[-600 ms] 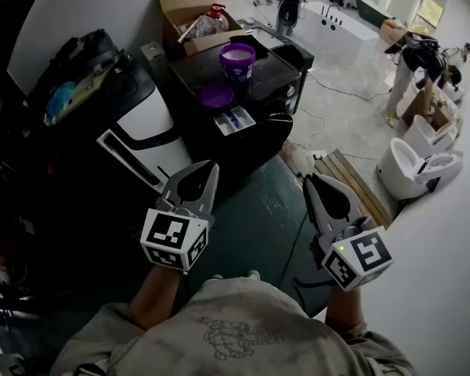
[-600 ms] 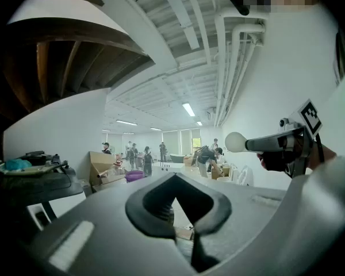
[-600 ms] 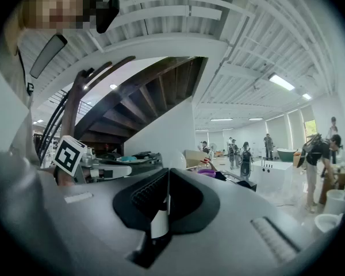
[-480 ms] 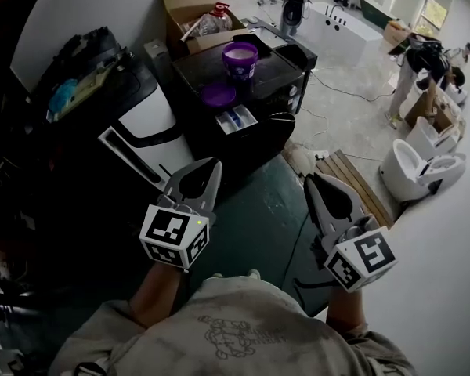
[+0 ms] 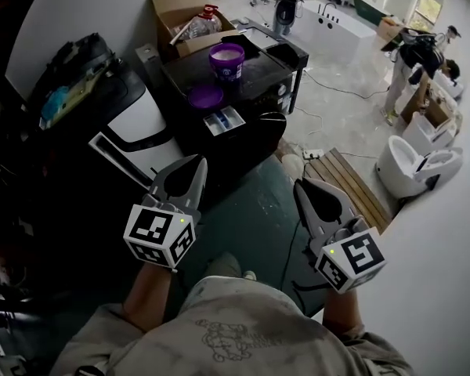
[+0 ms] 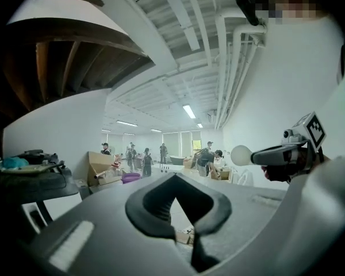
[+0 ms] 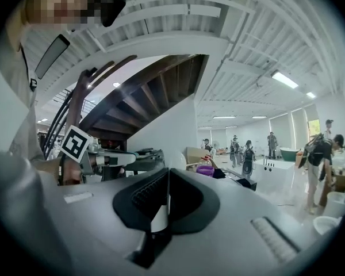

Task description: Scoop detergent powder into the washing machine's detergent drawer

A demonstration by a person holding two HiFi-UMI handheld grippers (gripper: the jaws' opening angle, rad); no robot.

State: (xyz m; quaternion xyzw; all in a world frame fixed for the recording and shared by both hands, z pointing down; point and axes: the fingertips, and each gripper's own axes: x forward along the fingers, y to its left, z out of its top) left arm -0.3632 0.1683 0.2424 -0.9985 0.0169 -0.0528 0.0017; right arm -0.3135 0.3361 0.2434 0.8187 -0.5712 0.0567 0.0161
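A black washing machine (image 5: 254, 92) stands ahead of me, a good way beyond both grippers. On its top sit a purple tub of white powder (image 5: 226, 59) and a purple lid (image 5: 205, 95). The detergent drawer (image 5: 223, 121) is pulled out at the front, showing white and blue compartments. My left gripper (image 5: 197, 162) and right gripper (image 5: 300, 186) are held low over the green floor, both shut with nothing in them. The tub (image 6: 130, 177) appears small and far off in the left gripper view, and equally distant as the tub (image 7: 205, 169) in the right gripper view. No scoop is visible.
A cardboard box with a plastic bottle (image 5: 186, 16) stands behind the machine. A white appliance with dark bags on it (image 5: 133, 124) is to its left. A wooden pallet (image 5: 348, 185), toilets (image 5: 417, 161), a cable on the floor and several people (image 5: 411, 69) lie to the right.
Both grippers have shifted slightly left and down in the head view and stay shut. The washing machine sits a little higher and further left in the picture.
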